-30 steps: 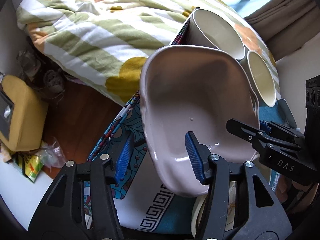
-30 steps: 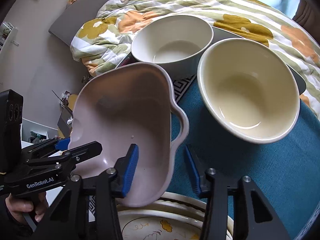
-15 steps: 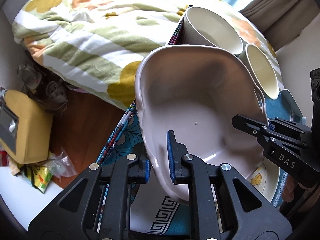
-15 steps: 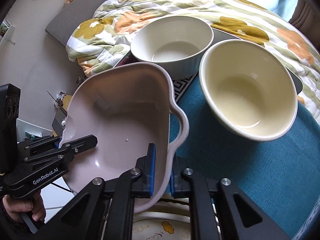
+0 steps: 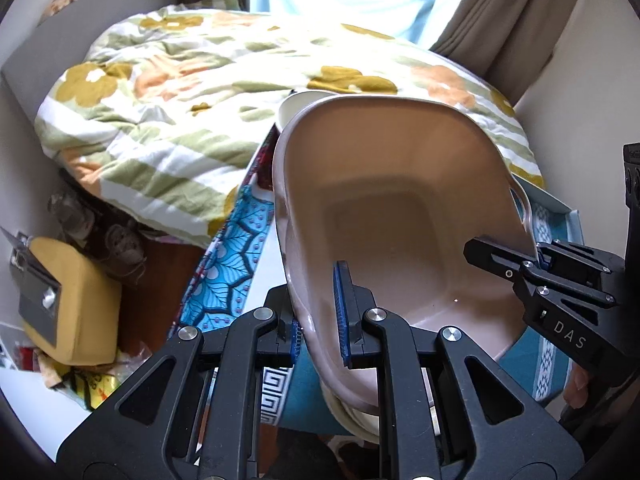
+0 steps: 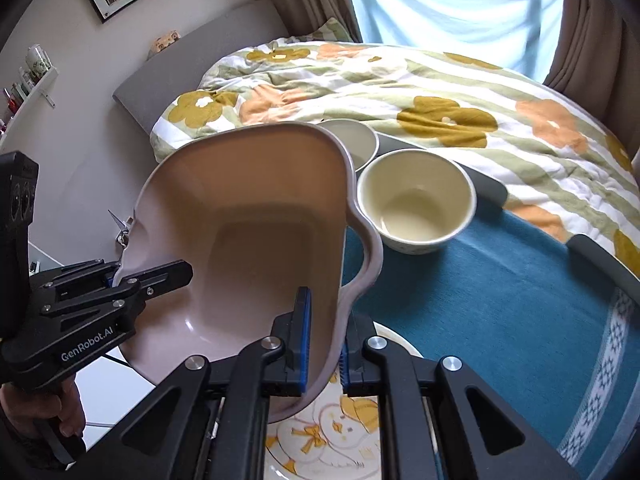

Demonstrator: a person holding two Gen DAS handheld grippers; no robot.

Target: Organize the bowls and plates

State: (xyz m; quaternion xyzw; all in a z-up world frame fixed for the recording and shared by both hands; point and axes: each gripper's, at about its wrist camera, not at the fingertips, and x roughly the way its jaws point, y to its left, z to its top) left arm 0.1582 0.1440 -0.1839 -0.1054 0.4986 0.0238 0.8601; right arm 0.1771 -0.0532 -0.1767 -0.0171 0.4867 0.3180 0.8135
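Note:
A deep mauve dish (image 5: pixel 400 200) with loop handles hangs tilted in the air, held from both sides. My left gripper (image 5: pixel 318 320) is shut on its near rim, and my right gripper (image 5: pixel 535 255) clamps the opposite rim beside a handle. In the right wrist view the right gripper (image 6: pixel 323 340) is shut on the mauve dish (image 6: pixel 256 240) next to its handle, with the left gripper (image 6: pixel 120 276) on the far rim. Beyond the dish a cream bowl (image 6: pixel 416 200) and a white bowl (image 6: pixel 356 140) stand side by side. A chick-patterned plate (image 6: pixel 328 432) lies under the dish.
The dishes rest on a table with a teal cloth (image 6: pixel 500 300) that has a white patterned border. A flowered quilt (image 6: pixel 400 92) on a bed lies right behind it. Left of the table, a yellow case (image 5: pixel 68 300) and clutter sit on the floor.
Both grippers went from open around the dish's rims to shut on them. The dish has since risen off the plate, and the bowls now look smaller and farther away.

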